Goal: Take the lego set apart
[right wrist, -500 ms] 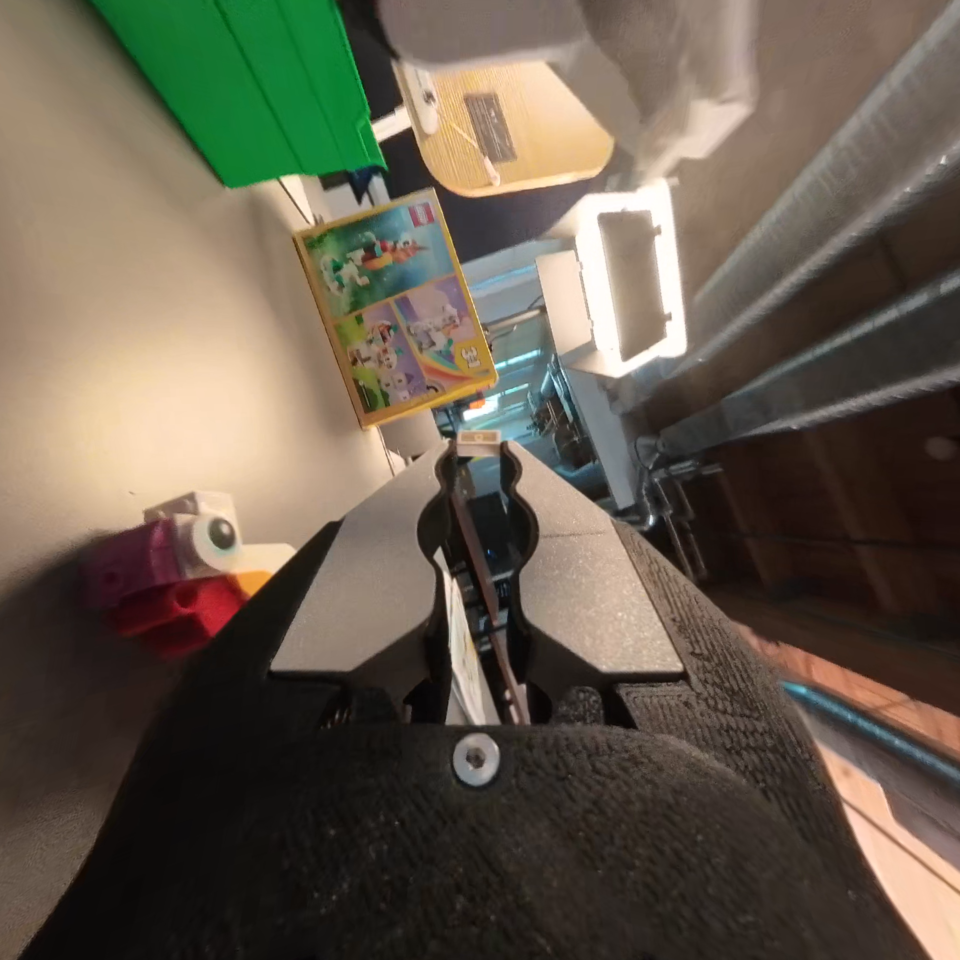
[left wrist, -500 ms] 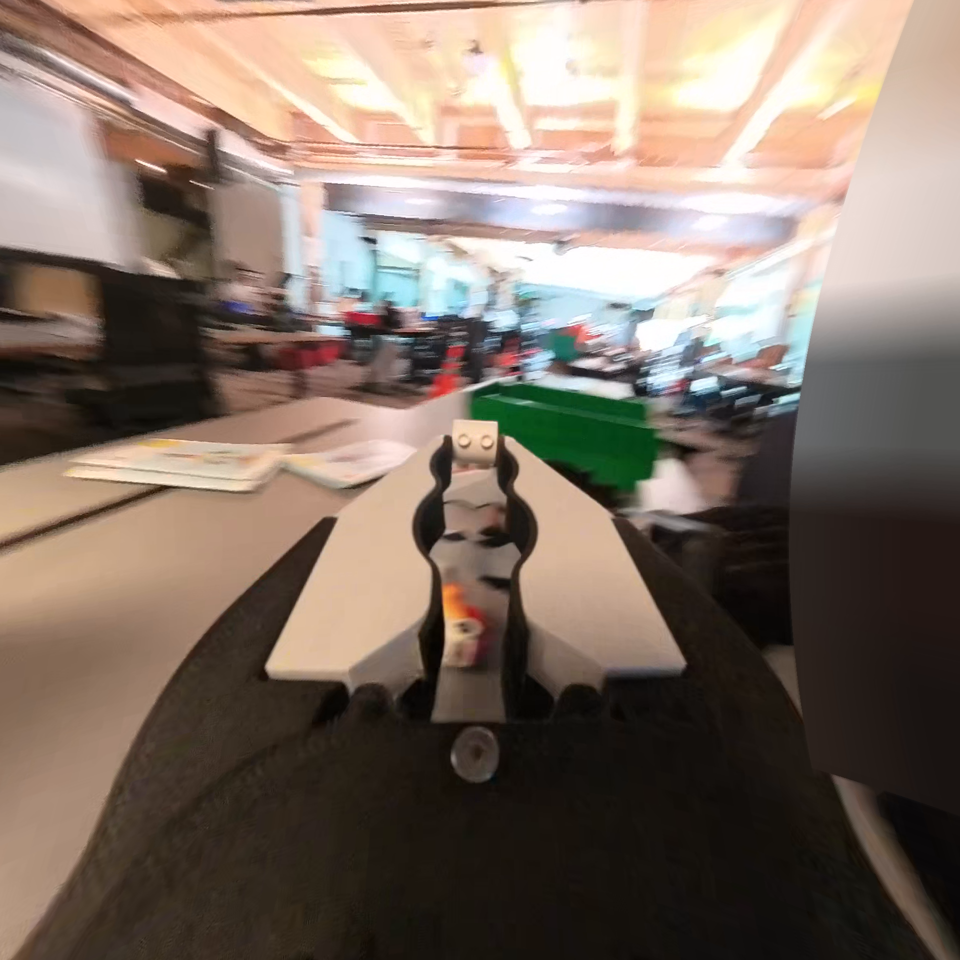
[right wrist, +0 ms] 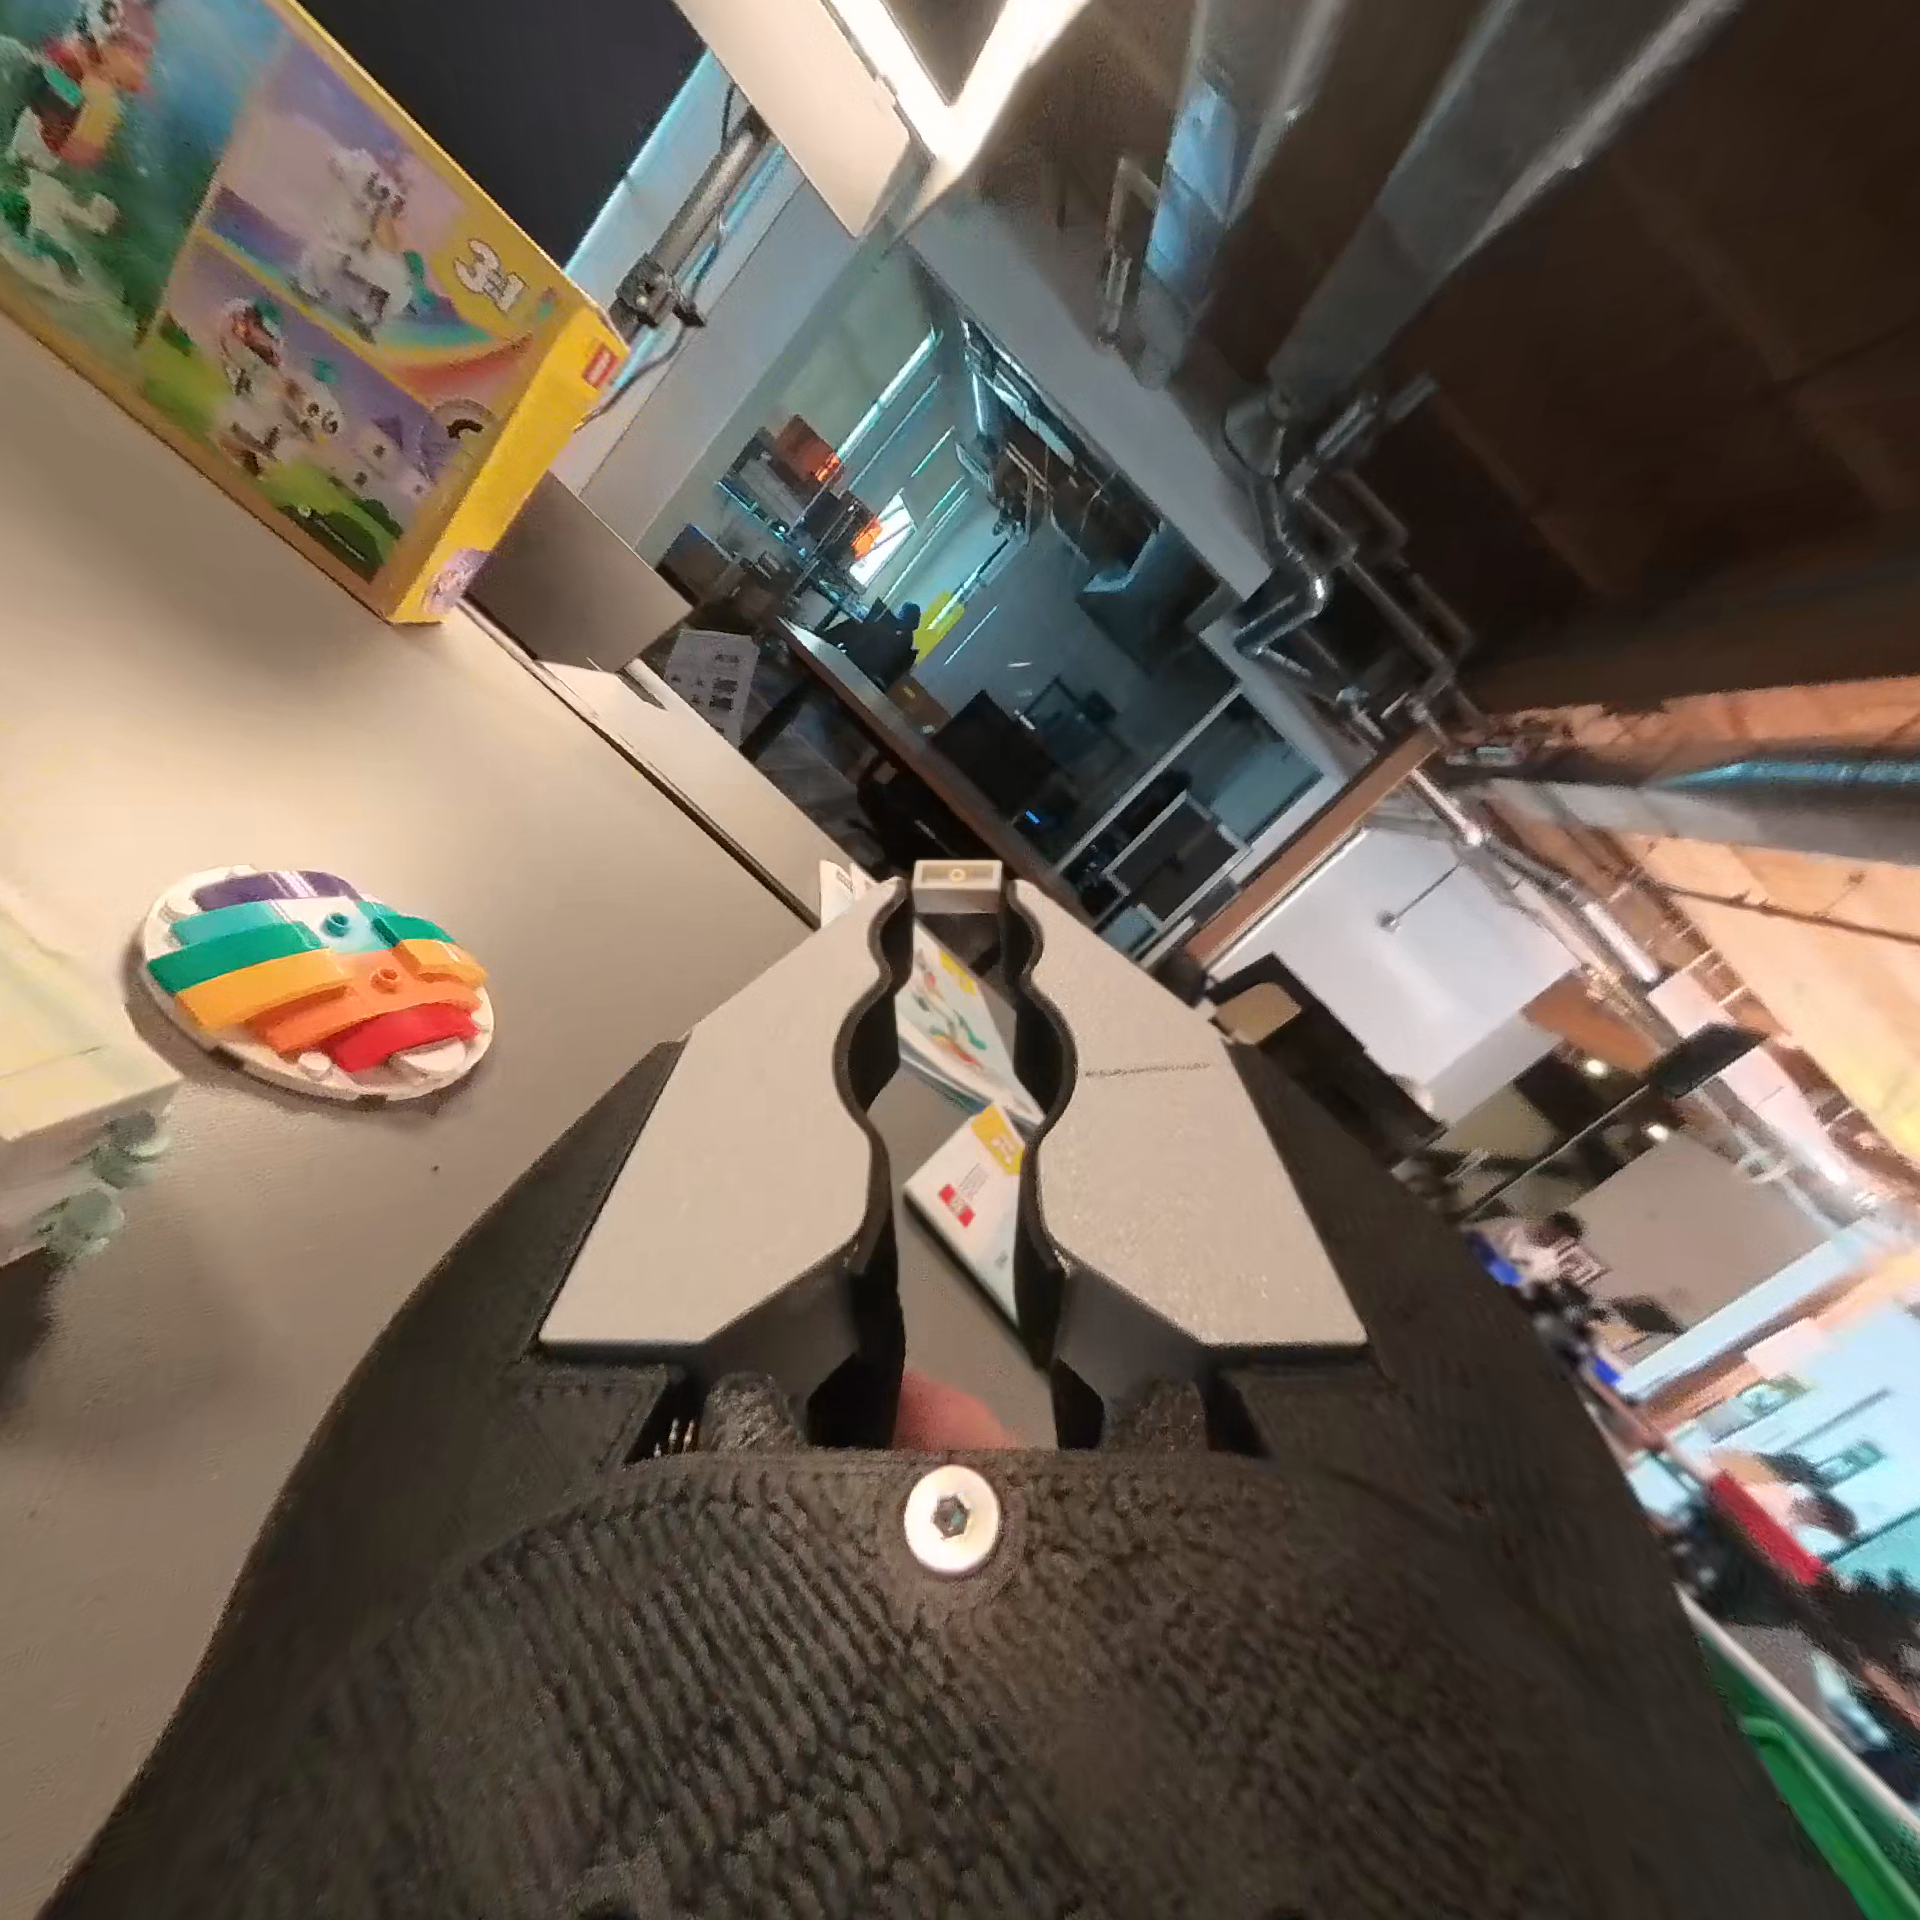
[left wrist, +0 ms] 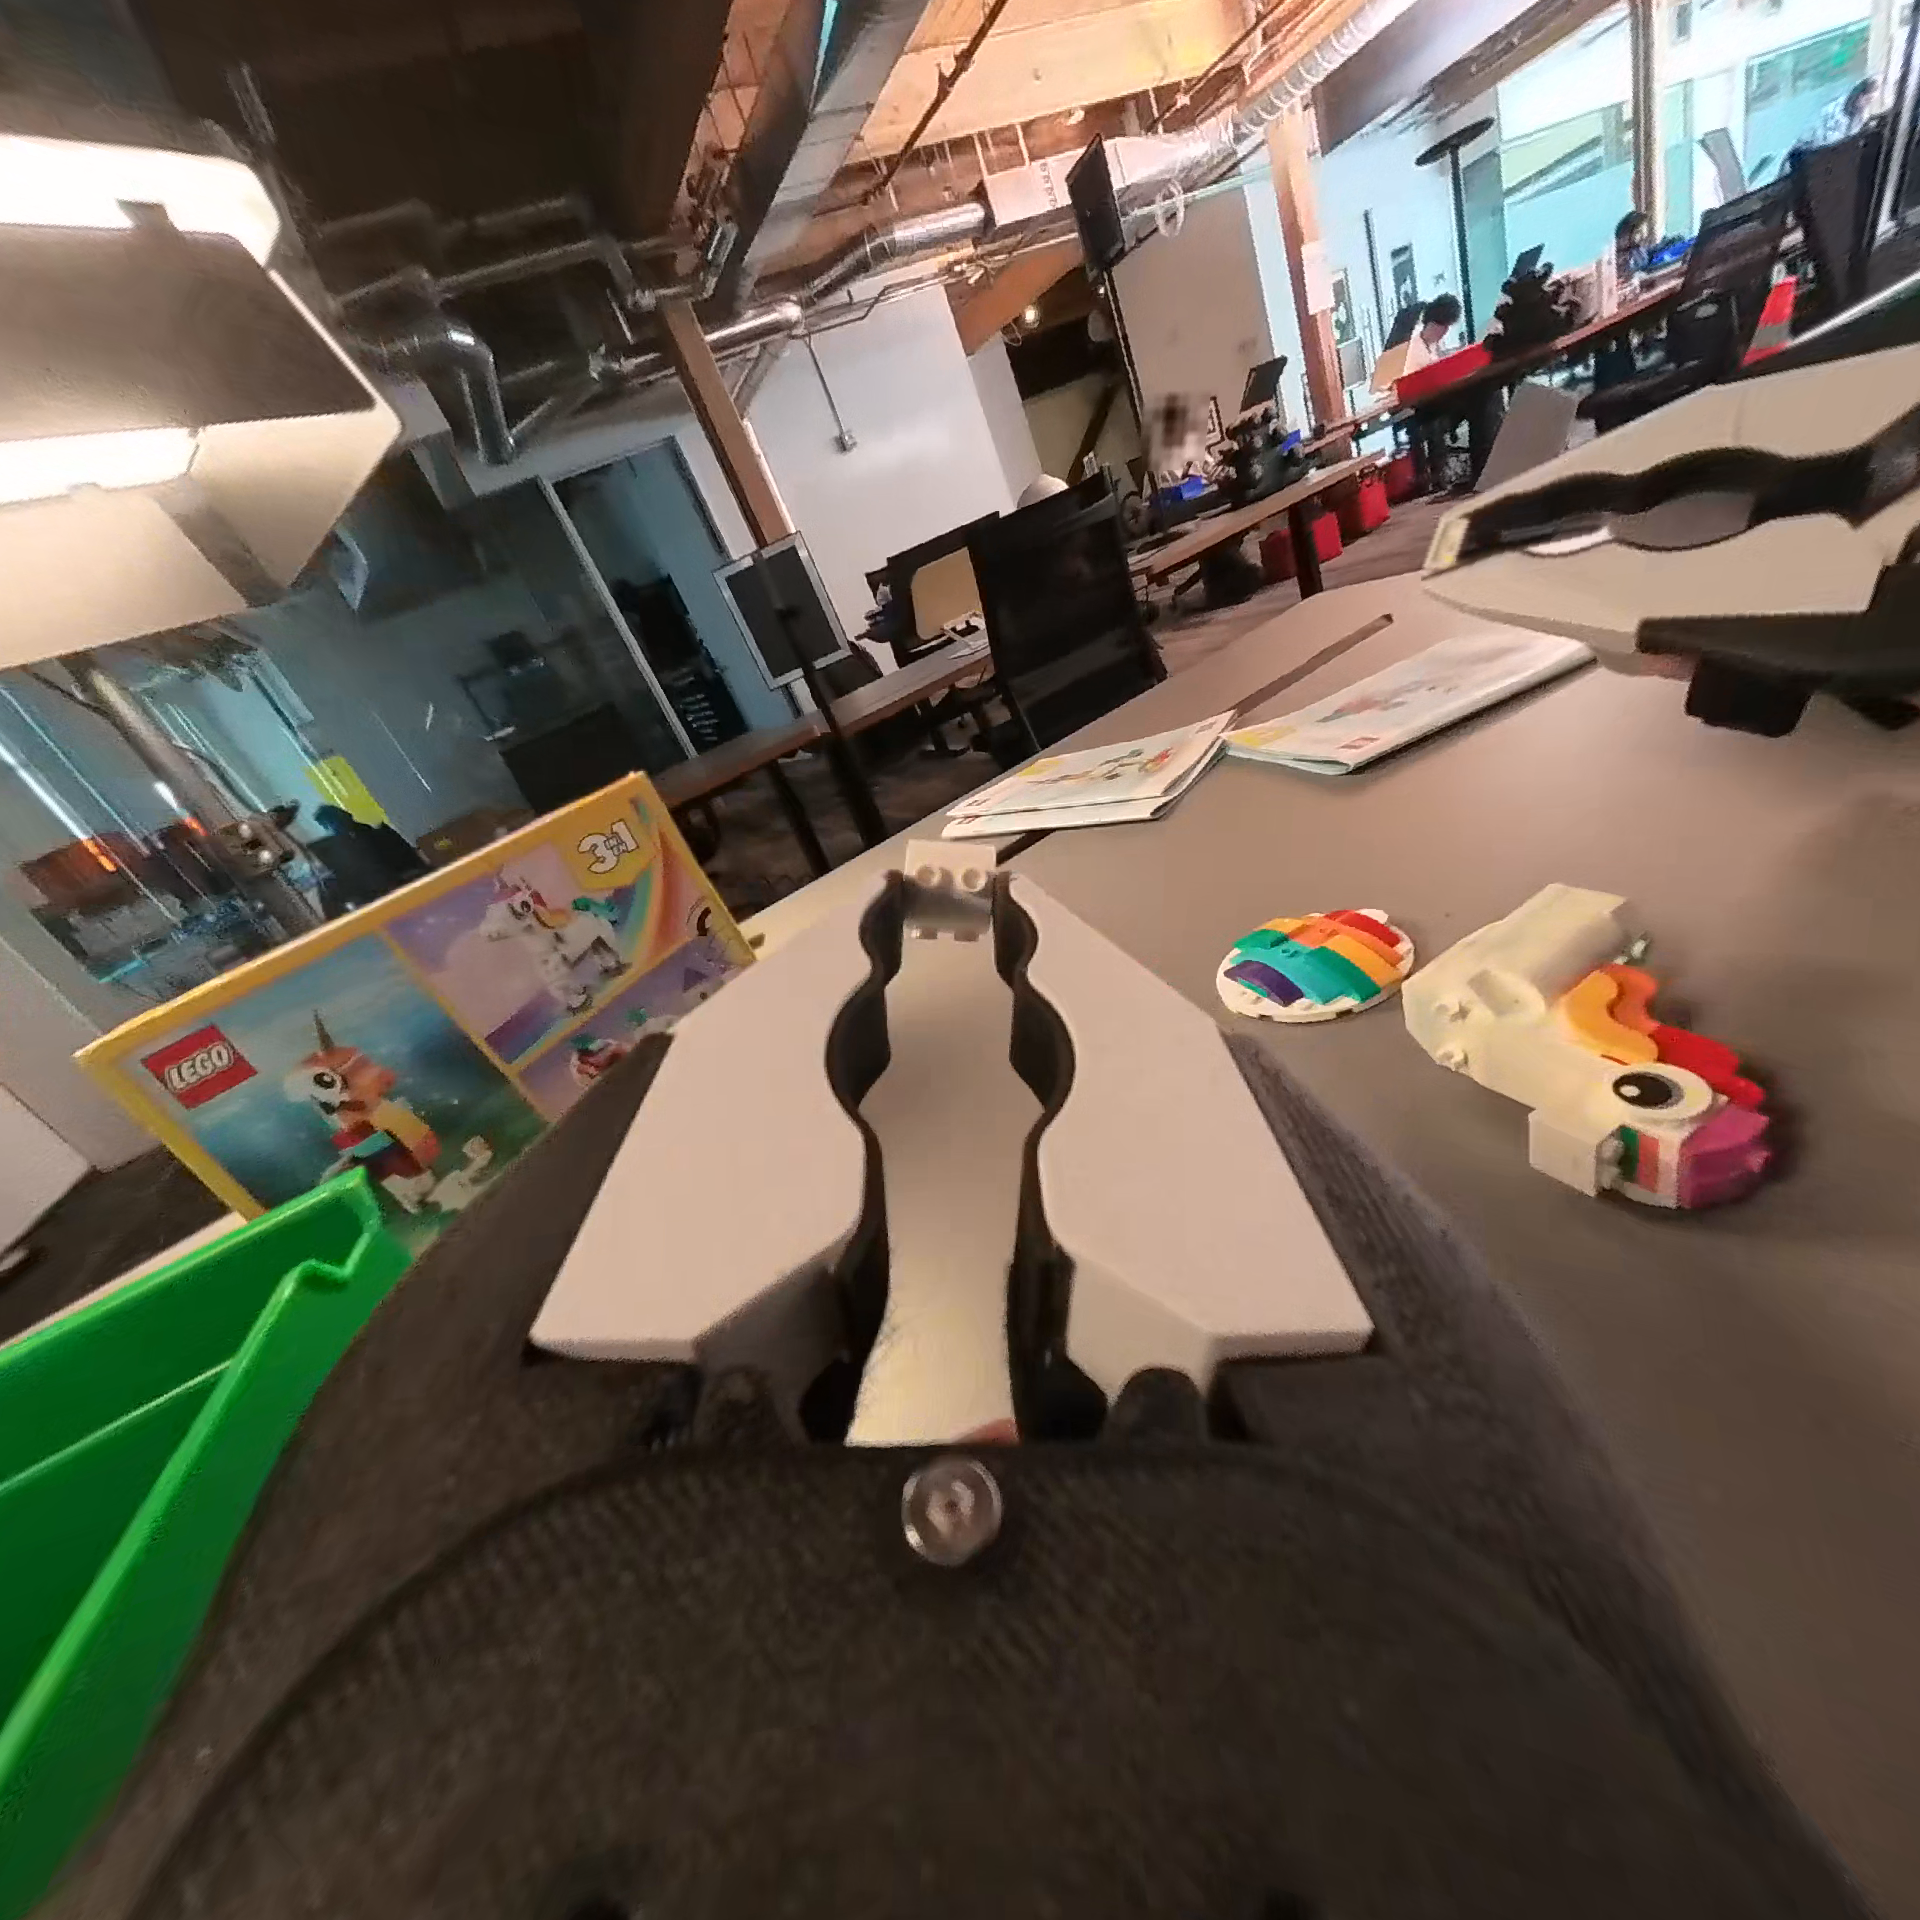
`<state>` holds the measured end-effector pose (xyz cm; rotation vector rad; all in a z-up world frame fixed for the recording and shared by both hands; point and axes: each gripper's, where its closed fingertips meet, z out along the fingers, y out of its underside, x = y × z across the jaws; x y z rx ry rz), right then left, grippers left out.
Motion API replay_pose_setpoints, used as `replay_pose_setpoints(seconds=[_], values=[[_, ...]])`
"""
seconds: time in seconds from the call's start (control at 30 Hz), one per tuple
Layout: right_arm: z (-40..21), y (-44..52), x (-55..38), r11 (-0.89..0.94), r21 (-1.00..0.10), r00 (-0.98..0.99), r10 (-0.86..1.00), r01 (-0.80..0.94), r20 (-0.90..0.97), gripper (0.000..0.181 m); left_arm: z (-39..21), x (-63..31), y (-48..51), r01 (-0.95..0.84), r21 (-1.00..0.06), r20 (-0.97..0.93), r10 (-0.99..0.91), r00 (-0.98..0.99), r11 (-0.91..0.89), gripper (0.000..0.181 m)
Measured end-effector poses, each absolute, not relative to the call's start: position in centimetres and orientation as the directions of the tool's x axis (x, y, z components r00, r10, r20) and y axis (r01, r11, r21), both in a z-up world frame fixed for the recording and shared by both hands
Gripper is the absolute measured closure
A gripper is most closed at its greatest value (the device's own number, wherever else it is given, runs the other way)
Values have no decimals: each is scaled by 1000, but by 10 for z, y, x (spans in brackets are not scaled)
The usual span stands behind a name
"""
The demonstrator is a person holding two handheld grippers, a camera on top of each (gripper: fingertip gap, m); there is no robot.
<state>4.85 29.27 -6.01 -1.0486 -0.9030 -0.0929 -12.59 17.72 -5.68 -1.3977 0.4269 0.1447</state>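
My left gripper [left wrist: 948, 896] is shut on a small white lego plate [left wrist: 945, 878], held above the grey table. A white lego unicorn piece [left wrist: 1590, 1049] with an eye and a rainbow mane lies on its side to the right of it. A round white disc with rainbow arches [left wrist: 1314, 961] lies just beyond; it also shows in the right wrist view [right wrist: 317, 982]. My right gripper [right wrist: 954, 888] is shut on a small pale lego tile [right wrist: 954, 875]. It also shows in the left wrist view [left wrist: 1455, 540], hovering at the upper right above the table.
The set's yellow box [left wrist: 416, 1018] stands at the table's far edge, also in the right wrist view [right wrist: 291, 291]. A green bin [left wrist: 156, 1455] sits at the near left. Two instruction booklets [left wrist: 1091, 779] lie farther back. Desks, chairs and people fill the room behind. About 20 centimetres separates my left fingertips from my right. The white lego unicorn piece [left wrist: 1590, 1049] sits 12 centimetres or so from the ends of my left fingers.
Both views have swung round. The left one now faces the box and the unicorn piece instead of the green bin. The right one now shows the rainbow disc. Both grippers still hold their small pieces.
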Motion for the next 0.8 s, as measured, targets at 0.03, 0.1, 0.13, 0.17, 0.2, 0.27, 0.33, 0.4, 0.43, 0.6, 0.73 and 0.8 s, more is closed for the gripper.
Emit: replay_pose_setpoints(seconds=[0.03, 0.1, 0.13, 0.17, 0.2, 0.27, 0.33, 0.4, 0.43, 0.6, 0.73, 0.8], values=[[-60, 293, 50, 525, -713, 656, 338, 464, 675, 167, -58, -124, 178, -349, -918, -379, -156, 912, 186, 165], [-60, 293, 49, 526, -718, 656, 347, 456, 671, 167, -61, -119, 179, -364, -912, -396, -180, 900, 189, 165], [-61, 291, 48, 529, -720, 653, 355, 449, 669, 166, -61, -120, 179, -382, -906, -412, -165, 896, 184, 165], [-61, 290, 47, 533, -721, 651, 363, 442, 667, 167, -62, -121, 179, -407, -895, -434, -145, 889, 183, 165], [-60, 289, 46, 536, -722, 649, 368, 437, 666, 167, -61, -122, 179, -433, -882, -458, -120, 881, 187, 164], [-60, 288, 45, 538, -727, 648, 379, 427, 661, 167, -56, -124, 176, -479, -852, -501, -65, 863, 212, 165], [-59, 286, 44, 539, -735, 651, 391, 411, 651, 167, -53, -120, 172, -513, -825, -536, -39, 843, 238, 166], [-58, 286, 44, 539, -745, 655, 404, 393, 638, 167, -51, -112, 168, -517, -818, -543, -41, 838, 253, 168], [-58, 286, 45, 537, -751, 659, 410, 384, 631, 167, -50, -107, 165, -514, -816, -544, -49, 838, 266, 170], [-55, 286, 49, 524, -779, 678, 435, 345, 592, 167, -48, -108, 163, -520, -814, -545, -28, 838, 259, 181], [-55, 285, 49, 520, -789, 679, 451, 327, 579, 167, -66, -128, 172, -353, -928, -363, -80, 928, 117, 174], [-57, 284, 49, 516, -794, 672, 467, 321, 575, 167, -75, -131, 177, -259, -964, -266, -129, 955, 65, 168]])
